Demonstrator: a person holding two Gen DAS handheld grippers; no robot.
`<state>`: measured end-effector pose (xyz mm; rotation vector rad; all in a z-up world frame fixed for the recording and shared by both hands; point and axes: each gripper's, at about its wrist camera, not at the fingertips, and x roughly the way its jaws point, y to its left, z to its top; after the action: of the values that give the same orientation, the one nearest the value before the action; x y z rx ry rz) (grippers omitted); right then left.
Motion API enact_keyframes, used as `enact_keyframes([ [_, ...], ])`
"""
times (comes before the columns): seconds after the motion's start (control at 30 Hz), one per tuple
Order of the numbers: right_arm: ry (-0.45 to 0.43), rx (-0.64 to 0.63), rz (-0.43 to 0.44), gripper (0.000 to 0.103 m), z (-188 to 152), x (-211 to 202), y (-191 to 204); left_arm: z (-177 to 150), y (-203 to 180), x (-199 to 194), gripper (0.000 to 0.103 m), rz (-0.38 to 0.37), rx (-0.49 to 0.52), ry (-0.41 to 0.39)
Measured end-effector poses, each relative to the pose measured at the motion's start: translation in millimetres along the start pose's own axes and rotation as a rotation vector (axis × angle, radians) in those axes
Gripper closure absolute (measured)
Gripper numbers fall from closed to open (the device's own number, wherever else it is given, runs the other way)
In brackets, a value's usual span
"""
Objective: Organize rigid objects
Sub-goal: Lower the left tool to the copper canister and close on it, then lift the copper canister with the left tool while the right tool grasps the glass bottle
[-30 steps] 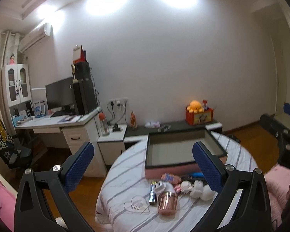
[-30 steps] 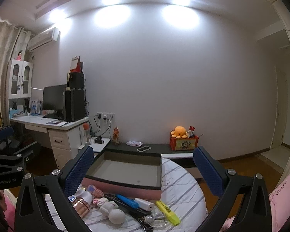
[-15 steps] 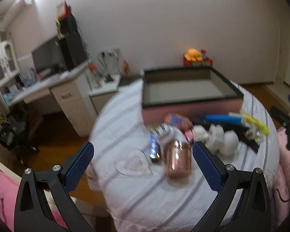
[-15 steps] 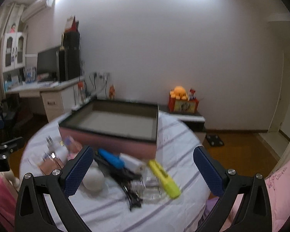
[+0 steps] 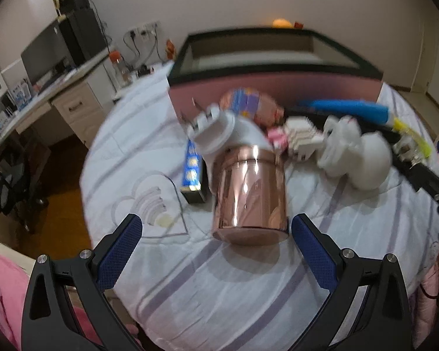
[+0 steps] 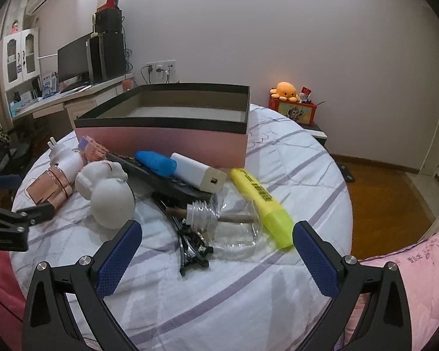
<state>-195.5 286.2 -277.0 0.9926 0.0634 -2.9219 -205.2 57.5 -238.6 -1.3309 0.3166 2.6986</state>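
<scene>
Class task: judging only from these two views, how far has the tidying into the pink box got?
Done: nothing; the pink box looks empty. In hand: nothing; the left tool is open, lined up on the copper tin, and the right tool is open. Left: the tin, yellow highlighter, white figurine and the rest.

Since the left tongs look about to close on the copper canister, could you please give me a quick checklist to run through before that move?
1. Left tongs open: ok, both fingers spread wider than the canister.
2. Copper canister centred between the fingers: not ok, it sits nearer the right finger.
3. Canister free of neighbours: not ok, the white plug adapter leans on its far end, and the blue battery pack lies close beside it.
4. Pink box ready to receive: ok, open, and nothing shows in the visible part of its interior.
5. Right tongs clear of the left: ok, open, hovering over the hair clip.
6. Image sharpness: not ok, left wrist view is motion-blurred.
</scene>
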Motion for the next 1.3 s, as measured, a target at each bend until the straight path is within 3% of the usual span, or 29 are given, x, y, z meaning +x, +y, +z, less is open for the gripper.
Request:
enact_keyframes([
  [0.03, 0.003, -0.001, 0.002, 0.000, -1, 1, -1, -2, -1, 6, 0.000, -0.007, -0.001, 0.023],
  [0.17, 0.025, 0.008, 0.017, 0.000, -5, 7, -3, -8, 8, 10, 0.000, -0.083, -0.089, -0.009],
  [0.4, 0.075, 0.001, 0.036, 0.000, -14, 19, 2, -16, 6, 3, 0.002, -0.109, -0.077, -0.105],
  [0.47, 0.070, 0.000, 0.033, 0.000, -15, 19, 2, -14, 4, -2, 0.012, -0.116, -0.063, -0.110],
  [0.53, 0.075, -0.003, 0.036, 0.000, -16, 20, 2, -9, 5, -4, 0.029, -0.127, -0.058, -0.112],
  [0.7, 0.074, -0.003, 0.034, 0.000, -17, 22, 2, -2, 3, -5, 0.056, -0.186, -0.047, -0.107],
  [0.93, 0.097, -0.021, 0.053, 0.000, -15, 23, 0, -8, 0, -12, 0.056, -0.193, -0.016, -0.098],
  [1.03, 0.080, 0.035, 0.064, 0.000, -12, 16, -5, -15, 0, -15, 0.056, -0.176, 0.001, -0.094],
  [1.3, 0.063, 0.032, 0.088, 0.000, -1, 12, -11, -13, 4, -10, 0.052, -0.215, -0.046, -0.115],
])
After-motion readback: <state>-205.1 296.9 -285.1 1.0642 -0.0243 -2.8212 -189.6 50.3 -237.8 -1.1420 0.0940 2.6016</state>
